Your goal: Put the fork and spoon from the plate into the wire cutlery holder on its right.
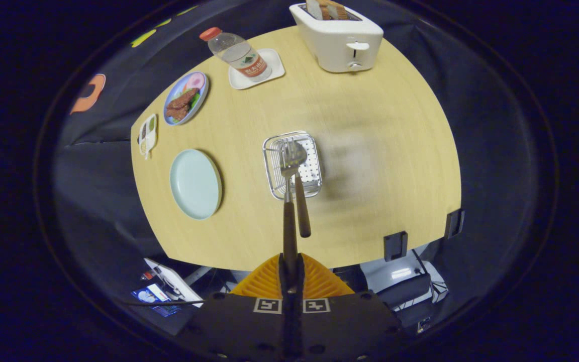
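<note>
Dark-handled steel fork (289, 201) held over the square wire cutlery holder (292, 165).
Hand-held gripper (290, 266) clamps its handle; dark-handled spoon (299, 191) already in; next, probably lower and release.

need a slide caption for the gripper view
Gripper shut on fork above wire cutlery holder; spoon already inside.

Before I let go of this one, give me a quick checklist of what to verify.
1. Gripper shut on fork handle: ok.
2. Fork head above holder: ok.
3. Spoon already in holder, handle leaning out over the near rim: ok.
4. Plate emptied: ok.
5. Fork tip touching holder floor: cannot tell.
6. Holder upright on table: ok.
</note>
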`<control>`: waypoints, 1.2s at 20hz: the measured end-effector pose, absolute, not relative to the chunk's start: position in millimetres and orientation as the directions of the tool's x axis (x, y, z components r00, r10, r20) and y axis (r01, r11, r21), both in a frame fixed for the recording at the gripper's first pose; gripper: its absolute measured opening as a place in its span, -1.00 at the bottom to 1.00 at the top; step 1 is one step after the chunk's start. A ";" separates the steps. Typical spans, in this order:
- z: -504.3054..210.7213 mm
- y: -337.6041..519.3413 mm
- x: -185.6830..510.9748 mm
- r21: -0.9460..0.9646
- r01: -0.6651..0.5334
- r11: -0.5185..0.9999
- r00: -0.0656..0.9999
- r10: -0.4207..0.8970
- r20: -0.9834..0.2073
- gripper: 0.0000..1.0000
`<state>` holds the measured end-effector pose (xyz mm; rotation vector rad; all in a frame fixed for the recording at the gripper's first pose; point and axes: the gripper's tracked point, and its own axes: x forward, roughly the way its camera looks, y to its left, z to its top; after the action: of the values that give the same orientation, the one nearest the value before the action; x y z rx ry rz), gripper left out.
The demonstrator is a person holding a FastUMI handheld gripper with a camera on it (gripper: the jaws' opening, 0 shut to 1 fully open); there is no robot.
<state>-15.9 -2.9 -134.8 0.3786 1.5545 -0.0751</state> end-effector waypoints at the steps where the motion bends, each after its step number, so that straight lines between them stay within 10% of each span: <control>1: -137.7 -3.6 -17.1 0.178 0.287 0.941 0.001 0.186 -0.983 -0.99; 18: -139.1 0.6 21.2 0.138 0.343 0.929 -0.070 0.171 -0.983 -0.73; 24: -113.4 0.7 40.5 0.183 0.247 0.952 0.172 0.142 -0.975 0.12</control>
<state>40.5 0.7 -113.4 0.3309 1.4040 -0.0761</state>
